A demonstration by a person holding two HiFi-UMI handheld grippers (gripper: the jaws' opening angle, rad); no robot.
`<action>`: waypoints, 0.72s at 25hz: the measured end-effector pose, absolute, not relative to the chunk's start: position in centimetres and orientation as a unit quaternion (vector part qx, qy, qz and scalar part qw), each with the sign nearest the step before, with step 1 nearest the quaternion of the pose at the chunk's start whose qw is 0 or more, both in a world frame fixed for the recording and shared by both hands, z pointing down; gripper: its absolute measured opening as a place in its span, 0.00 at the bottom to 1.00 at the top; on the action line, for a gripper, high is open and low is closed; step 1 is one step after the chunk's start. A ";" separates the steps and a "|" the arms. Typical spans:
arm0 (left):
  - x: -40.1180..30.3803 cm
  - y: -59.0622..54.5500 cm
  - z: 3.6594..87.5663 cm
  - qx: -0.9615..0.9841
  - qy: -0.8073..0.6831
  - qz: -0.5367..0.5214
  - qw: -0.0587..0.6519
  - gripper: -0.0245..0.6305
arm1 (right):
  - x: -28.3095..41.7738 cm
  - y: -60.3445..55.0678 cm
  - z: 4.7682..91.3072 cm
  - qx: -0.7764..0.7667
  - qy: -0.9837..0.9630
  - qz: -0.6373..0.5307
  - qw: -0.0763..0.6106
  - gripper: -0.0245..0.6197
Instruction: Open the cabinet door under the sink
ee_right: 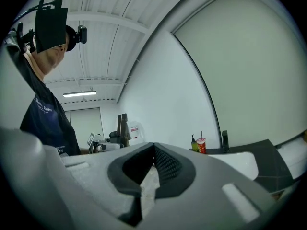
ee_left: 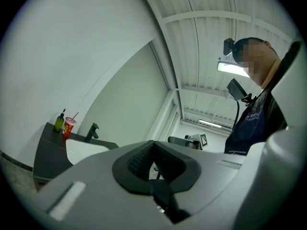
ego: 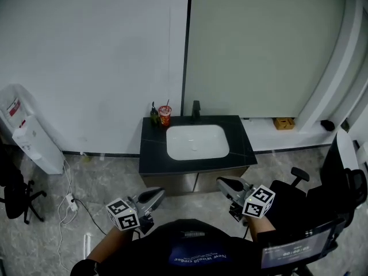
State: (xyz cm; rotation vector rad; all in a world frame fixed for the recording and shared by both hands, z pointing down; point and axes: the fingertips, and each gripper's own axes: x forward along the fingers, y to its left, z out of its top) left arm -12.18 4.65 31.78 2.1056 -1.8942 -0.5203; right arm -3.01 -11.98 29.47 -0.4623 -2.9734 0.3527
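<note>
Head view: black counter point(ego: 152, 149) against wall point(ego: 86, 50), white sink point(ego: 195, 142) inset. Cabinet door point(ego: 169, 183) under counter's front edge: brown strip, flush, facing person point(ego: 190, 250), long axis sideways. Left gripper point(ego: 155, 195), right gripper point(ego: 224, 184): jaws pressed together, empty, near door, not touching.

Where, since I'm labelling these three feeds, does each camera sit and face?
Head view: on the person's head, looking down at the black-topped sink cabinet; forearms, left gripper and right gripper show.
Left gripper view: on that gripper, along its shut jaws; the person's torso shows.
Right gripper view: likewise; torso at left.
All share the red paper cup.
</note>
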 end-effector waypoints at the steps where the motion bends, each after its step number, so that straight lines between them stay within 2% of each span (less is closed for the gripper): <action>1: -13.2 4.5 31.8 0.726 -0.650 -0.180 0.132 0.04 | -3.9 -12.0 29.6 -0.149 -0.980 0.118 0.058 0.04; 9: -17.5 2.4 34.1 0.721 -0.648 -0.188 0.158 0.04 | -8.0 -14.5 31.3 -0.141 -0.979 0.130 0.070 0.04; 18: -20.2 -6.8 34.9 0.681 -0.692 -0.178 0.161 0.04 | -12.7 -23.6 32.0 -0.205 -0.967 0.134 0.074 0.04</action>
